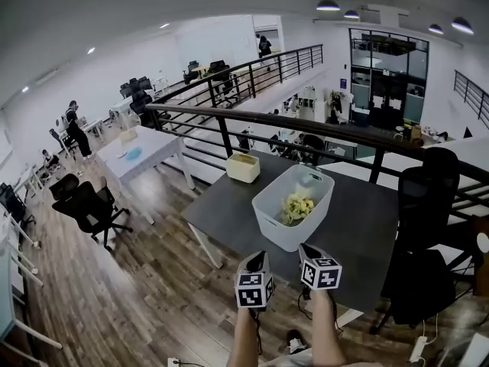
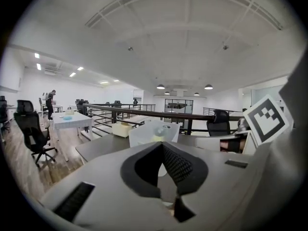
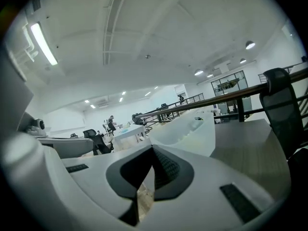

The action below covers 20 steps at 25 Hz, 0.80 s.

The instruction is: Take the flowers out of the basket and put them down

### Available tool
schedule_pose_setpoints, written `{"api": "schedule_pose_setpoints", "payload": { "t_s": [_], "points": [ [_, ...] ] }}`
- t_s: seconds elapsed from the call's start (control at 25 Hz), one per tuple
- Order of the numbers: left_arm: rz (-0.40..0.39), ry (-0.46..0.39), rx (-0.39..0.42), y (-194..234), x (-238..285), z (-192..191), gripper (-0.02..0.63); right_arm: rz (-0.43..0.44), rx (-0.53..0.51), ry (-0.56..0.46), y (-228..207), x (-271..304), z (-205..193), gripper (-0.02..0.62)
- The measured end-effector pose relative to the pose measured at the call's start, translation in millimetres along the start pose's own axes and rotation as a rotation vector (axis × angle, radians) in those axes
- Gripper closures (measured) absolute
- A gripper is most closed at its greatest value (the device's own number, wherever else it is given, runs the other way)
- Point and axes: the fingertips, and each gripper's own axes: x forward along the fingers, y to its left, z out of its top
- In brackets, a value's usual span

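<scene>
Seen from the person's head, looking steeply down: a dark grey rectangular table (image 1: 359,228) stands by a black railing in an open office. On it sits a white plastic basket (image 1: 269,219) with tall walls. A small bunch of pale yellow flowers (image 1: 298,205) lies inside it on the bottom, so nothing has been taken out yet. A cream box (image 1: 243,167) stands apart from the basket, near the table's far corner.

Both forearms reach in from the bottom edge. The left hand-held gripper (image 1: 258,260) and the right hand-held gripper (image 1: 307,252) hover side by side over the table's near edge, just short of the basket and touching nothing.

This looks like the approach, before any reach into the basket. In the left gripper view, the left hand-held gripper (image 2: 161,146) has its dark pads meeting at the tips, with nothing between them and the basket (image 2: 144,134) straight ahead. The right hand-held gripper (image 3: 153,150) is closed and empty in the same way (the basket wall (image 3: 192,136) rises just beyond it).

The next move likely calls for spreading one pair of jaws. That gripper then has to clear the near rim and dip down to the flowers.
</scene>
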Motion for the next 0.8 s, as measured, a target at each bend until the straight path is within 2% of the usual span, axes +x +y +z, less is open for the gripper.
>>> {"api": "schedule_pose_setpoints", "payload": {
  "t_s": [0.16, 0.4, 0.6, 0.72, 0.8],
  "points": [
    [0.002, -0.006, 0.019, 8, 29, 21, 0.588, 0.0, 0.024, -0.034, -20, 27, 28, 0.58],
    [0.007, -0.001, -0.004, 36, 68, 29, 0.588, -0.004, 0.001, -0.029, -50, 75, 36, 0.58],
    [0.068, -0.033, -0.007, 52, 81, 64, 0.588, 0.049, -0.015, -0.03, -60, 102, 67, 0.58],
    [0.079, -0.038, -0.041, 50, 85, 55, 0.588, 0.075, -0.035, -0.02, -57, 111, 66, 0.58],
    [0.077, -0.004, -0.056, 49, 88, 38, 0.588, 0.09, -0.035, -0.001, -53, 117, 59, 0.58]
  ]
}}
